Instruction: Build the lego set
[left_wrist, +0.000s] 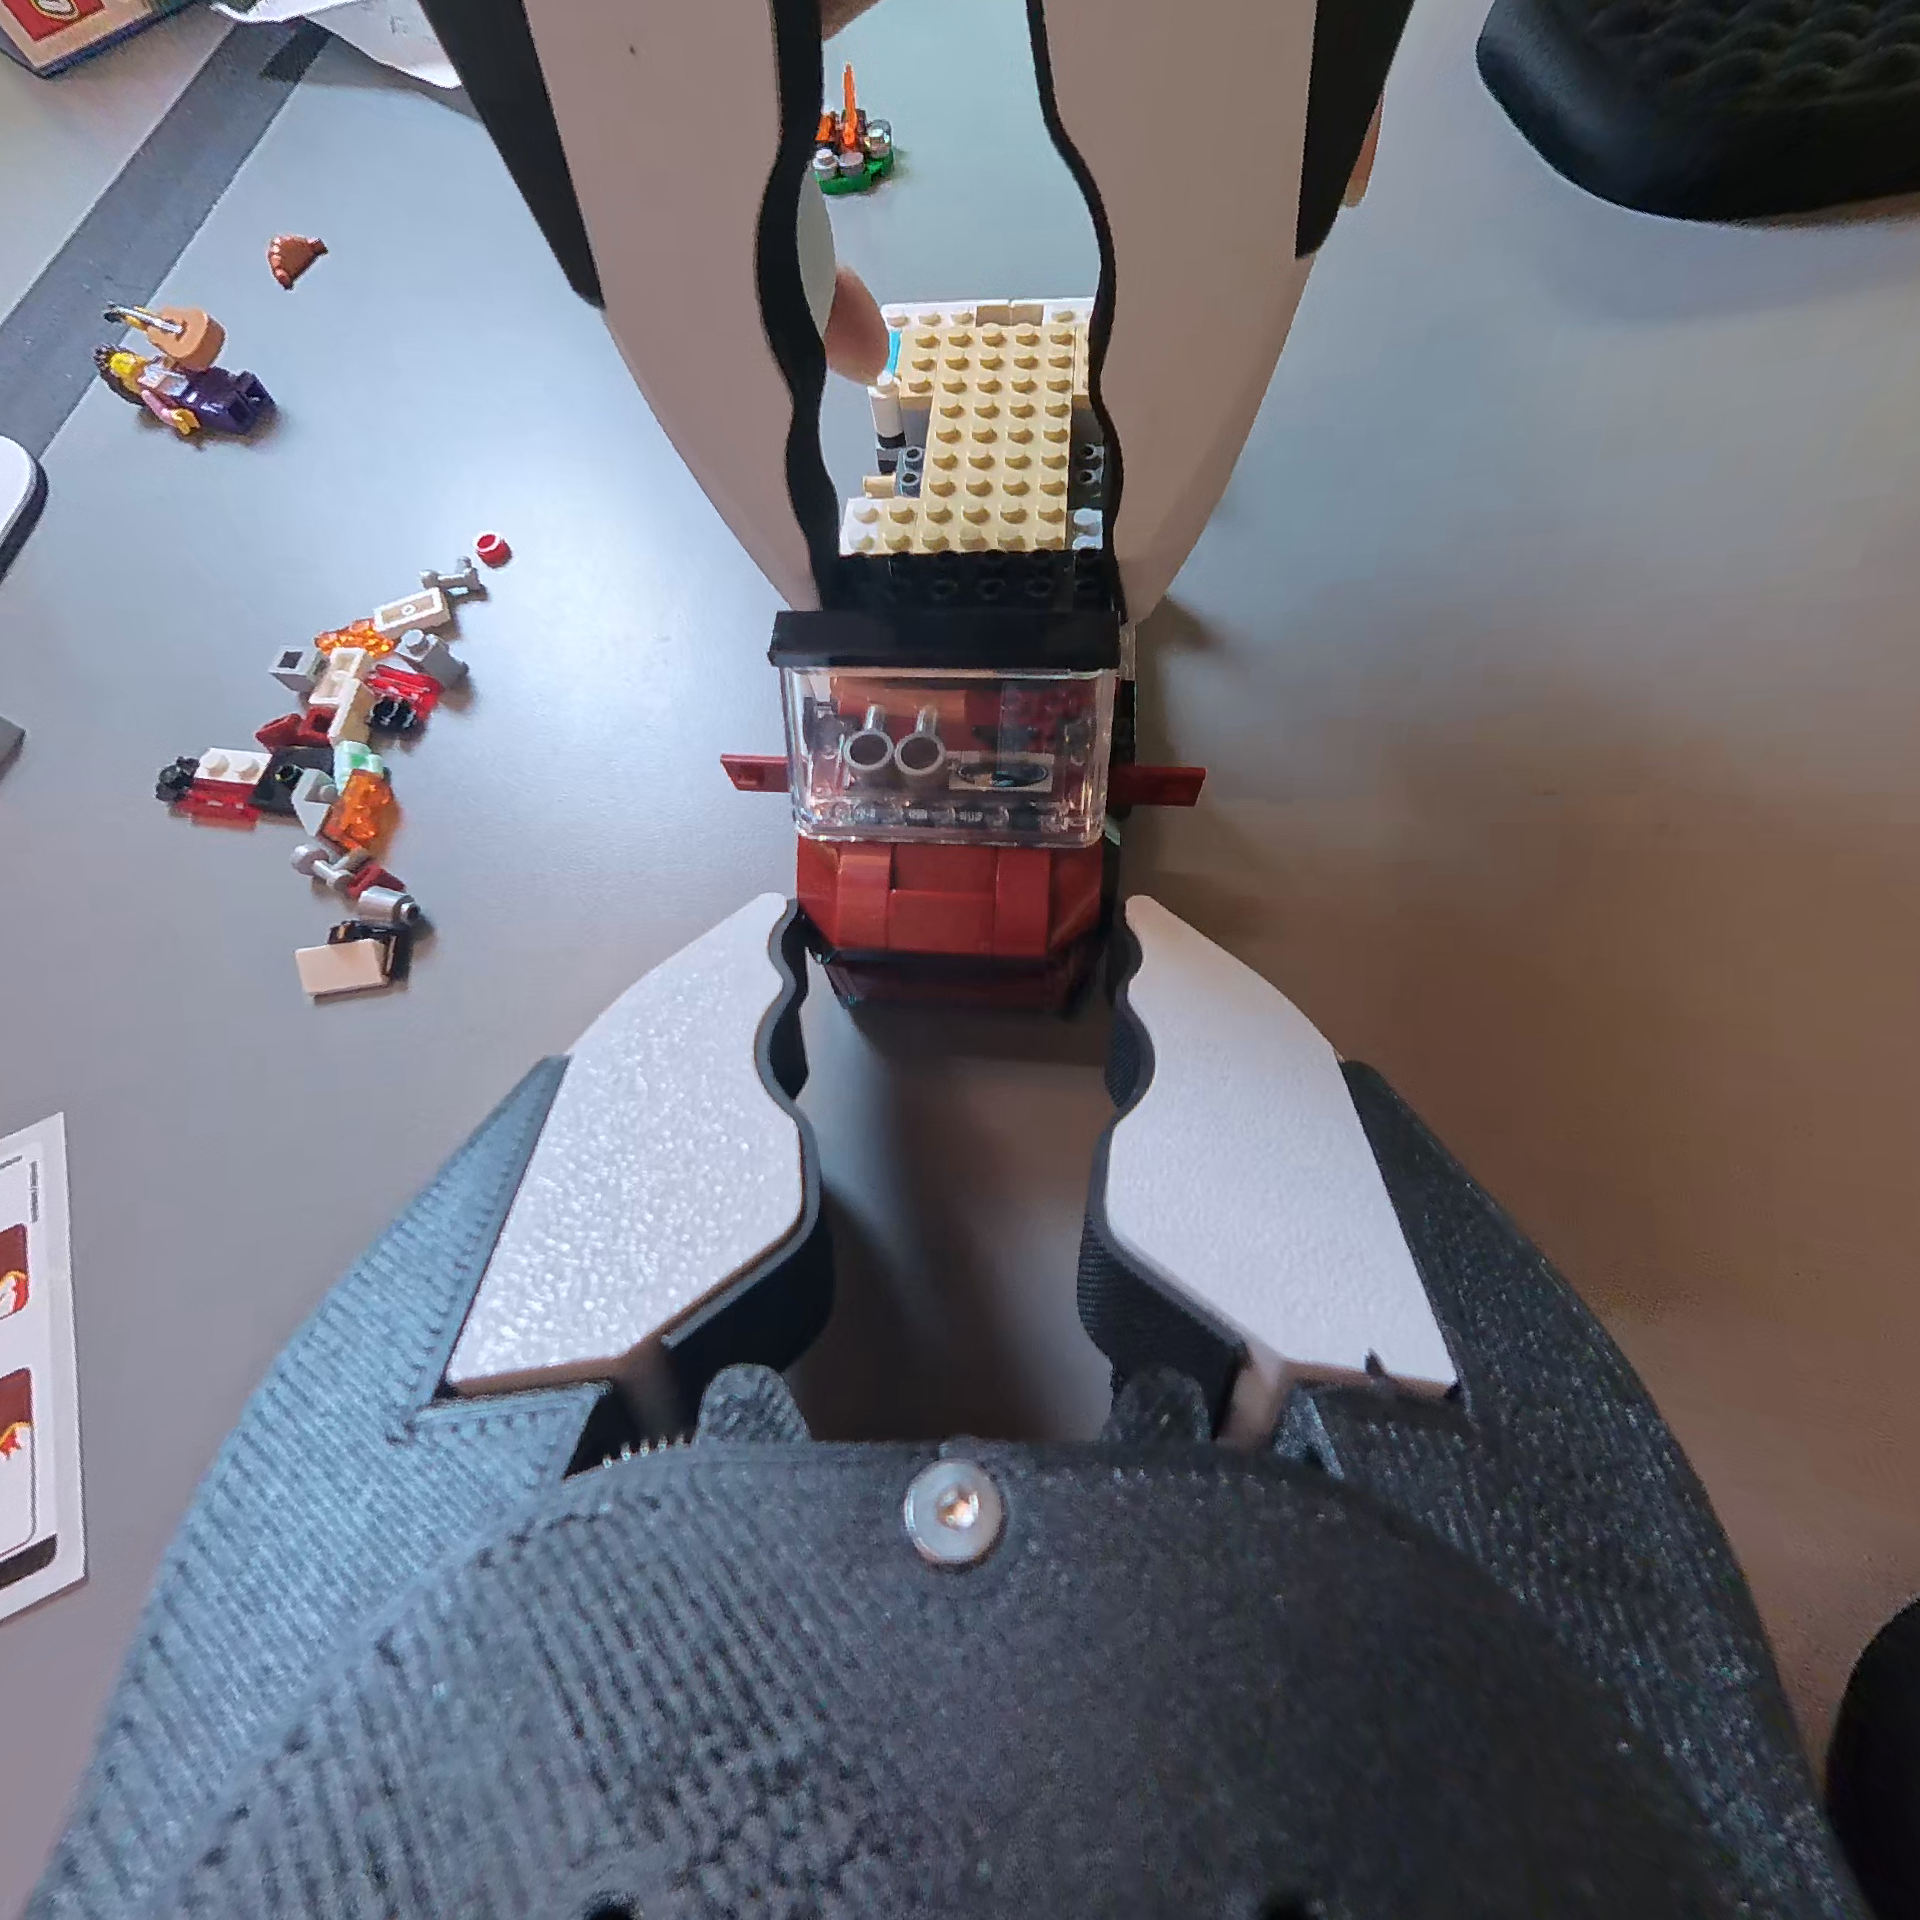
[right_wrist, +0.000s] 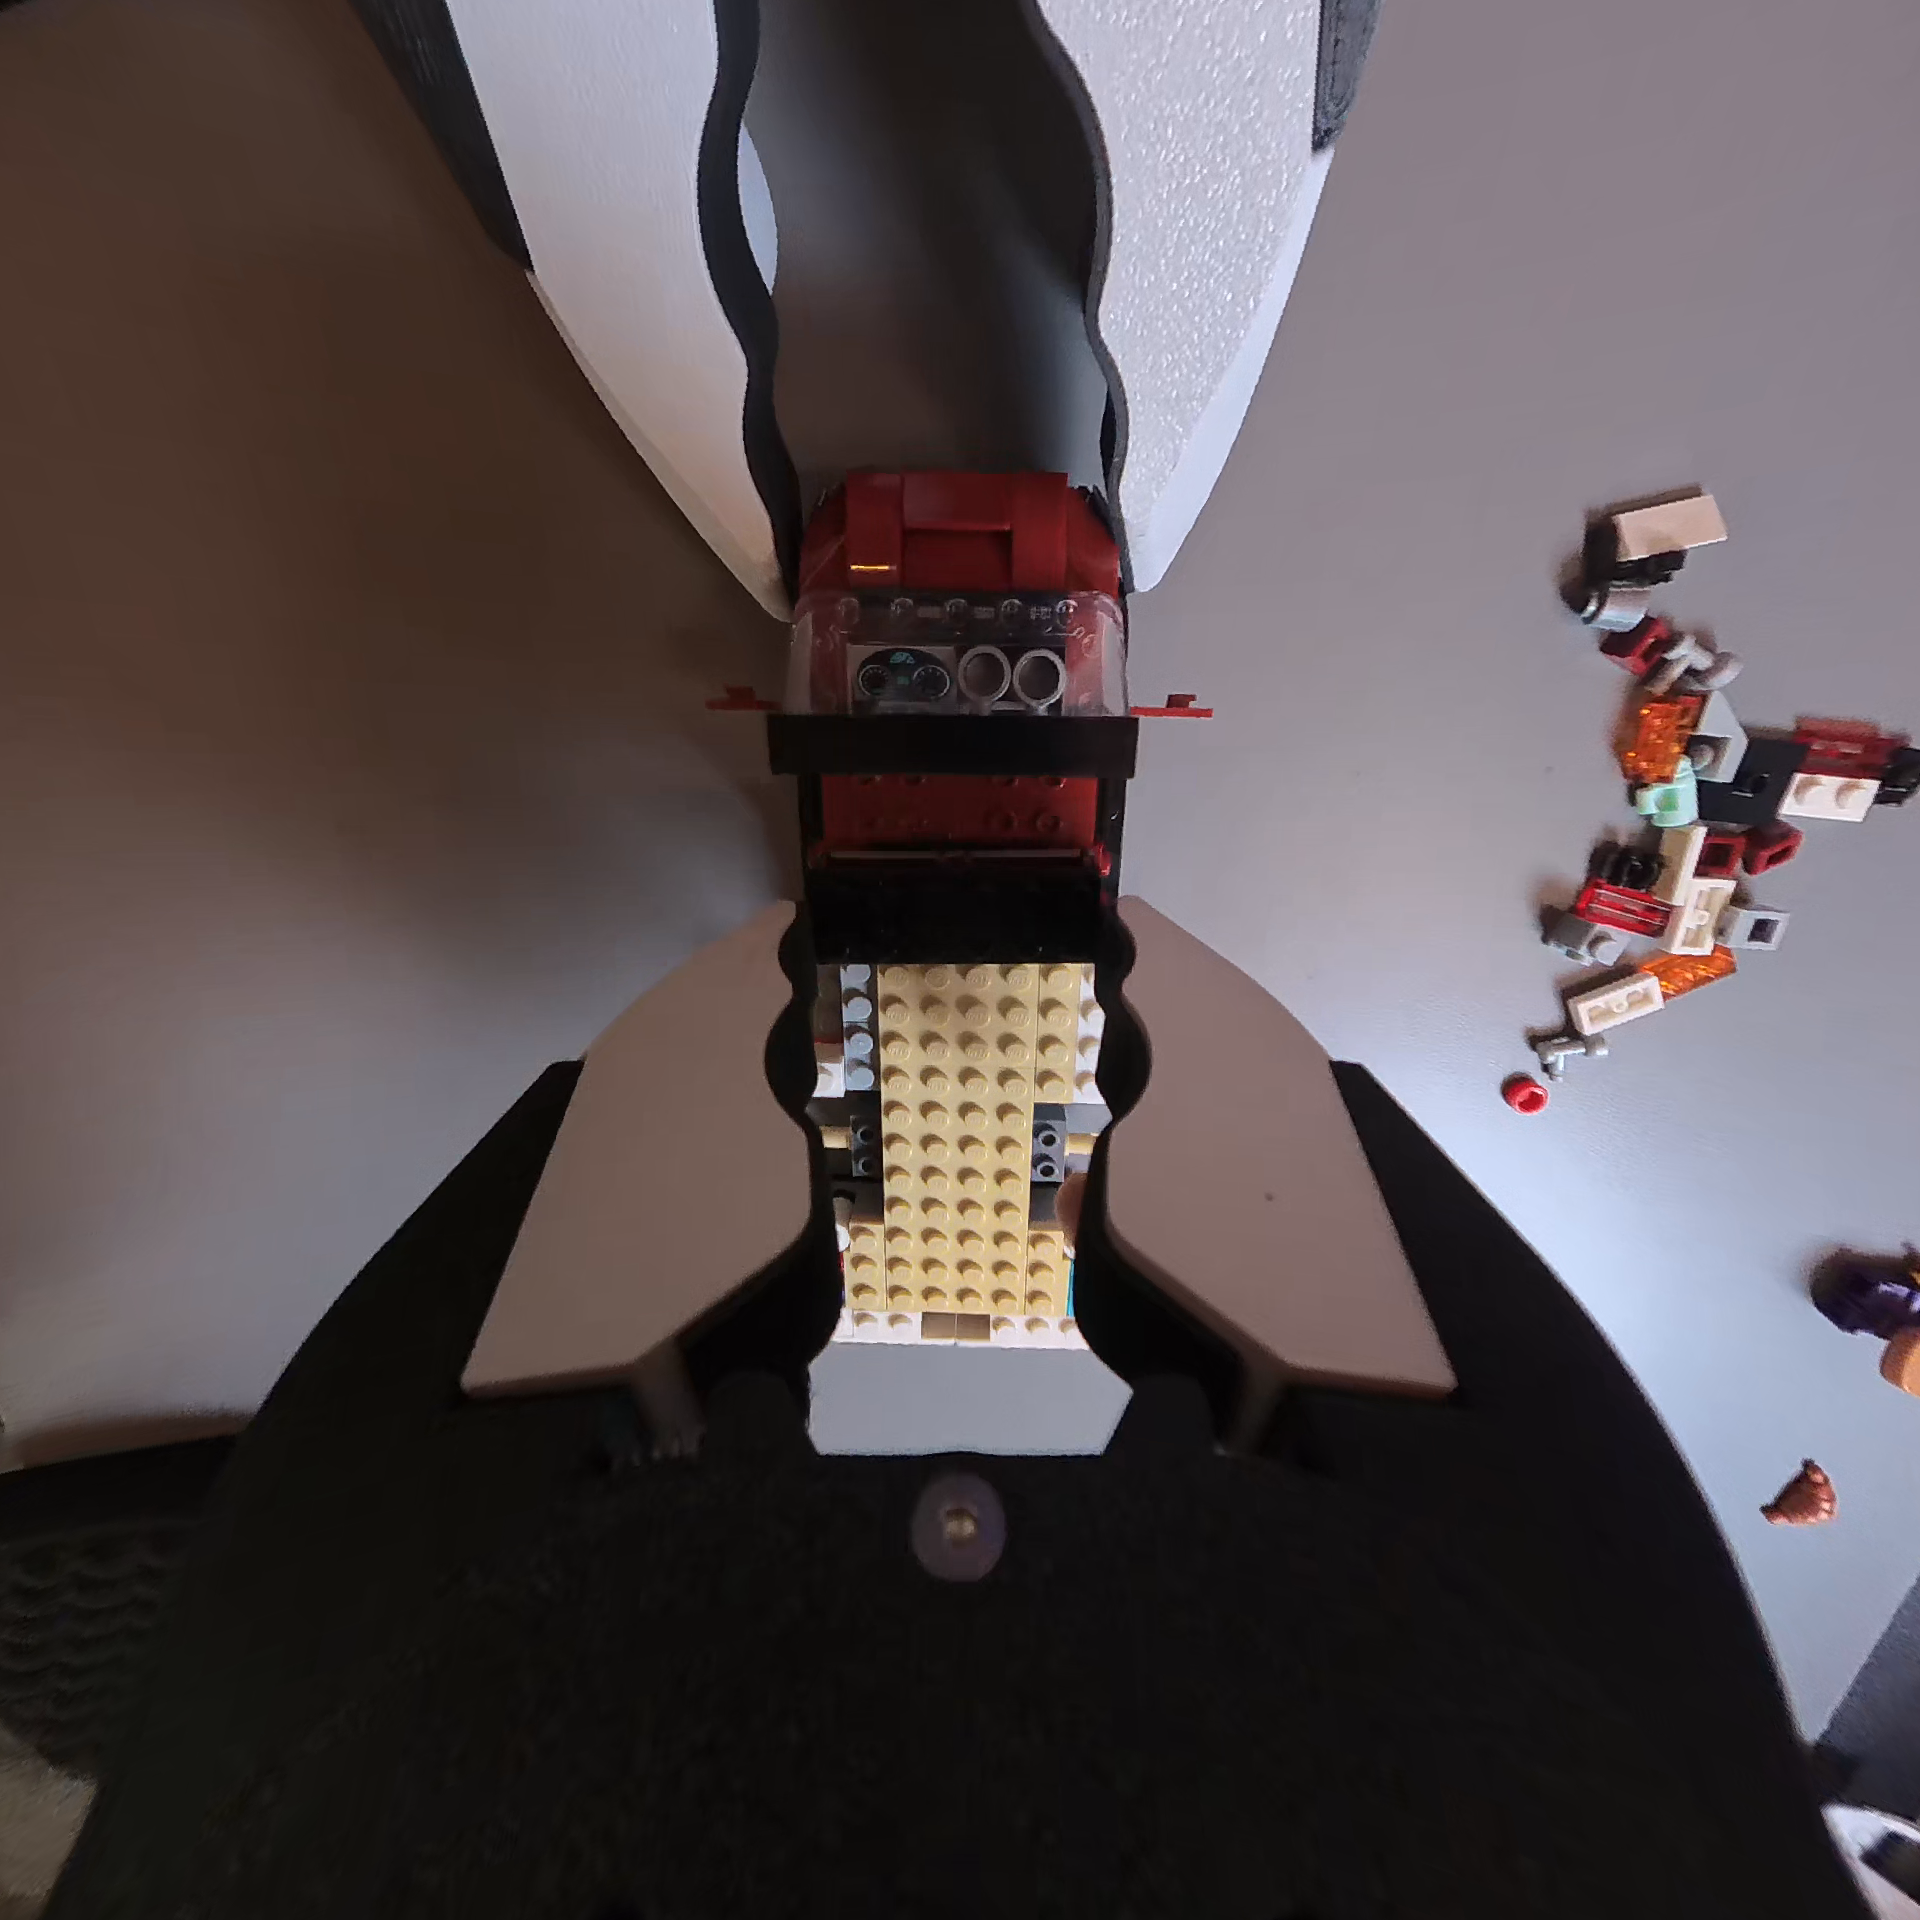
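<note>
left wrist view: a brick truck (left_wrist: 951, 727) is seen standing on the grey table (left_wrist: 1455, 831), its dark red nose clasped between the tips of the left gripper (left_wrist: 954, 940). its tan studded rear is clamped by the right gripper (right_wrist: 954, 935), which faces the left one along the truck. loose bricks (left_wrist: 332, 769) are scattered near the truck's side, well apart from both grippers.

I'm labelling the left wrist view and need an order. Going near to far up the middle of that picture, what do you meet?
Left gripper → toy truck's dark red nose → clear windscreen → black roof strip → tan studded bed → small green and orange brick cluster.
</note>
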